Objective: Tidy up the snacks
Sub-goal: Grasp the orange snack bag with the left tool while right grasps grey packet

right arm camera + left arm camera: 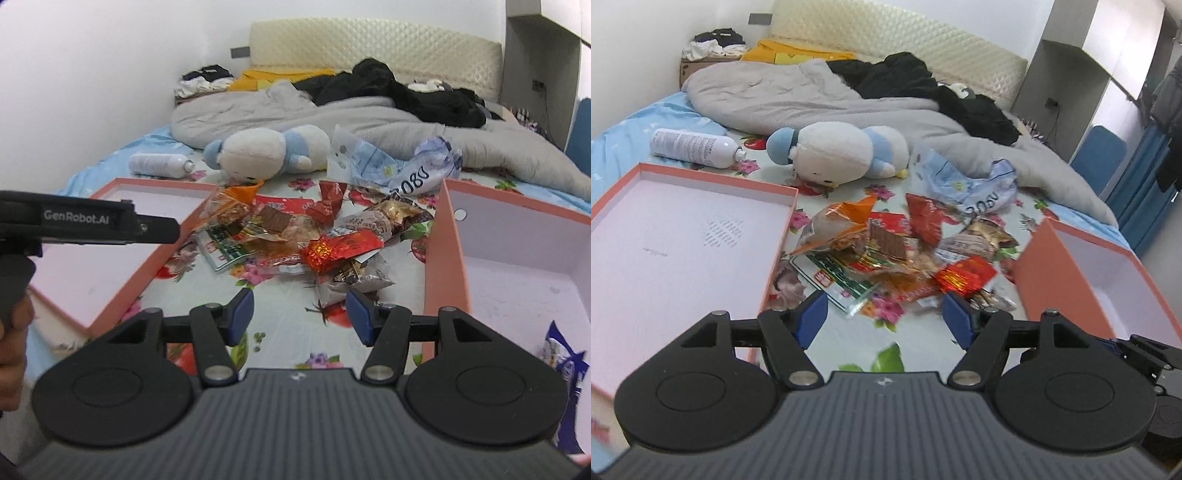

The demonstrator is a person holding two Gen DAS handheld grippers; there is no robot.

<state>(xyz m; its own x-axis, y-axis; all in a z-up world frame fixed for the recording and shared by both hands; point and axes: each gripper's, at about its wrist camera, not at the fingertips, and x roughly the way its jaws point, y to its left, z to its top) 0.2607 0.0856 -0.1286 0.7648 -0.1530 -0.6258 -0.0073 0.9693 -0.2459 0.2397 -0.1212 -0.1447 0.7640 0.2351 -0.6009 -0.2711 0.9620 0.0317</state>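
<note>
Both our grippers hang open over the bed, snacks ahead.

Nearest us, our left gripper (884, 319) and right gripper (300, 315) hold their fingers wide apart with nothing between them. Just beyond lies the pile of snack packets (897, 251) on the flowered sheet (849, 332), between the shallow pink lid (683, 236) and the pink box (517, 258). Farther back lie a plush toy (838, 153), a white spray can (692, 147) and a grey duvet (775, 99).
</note>
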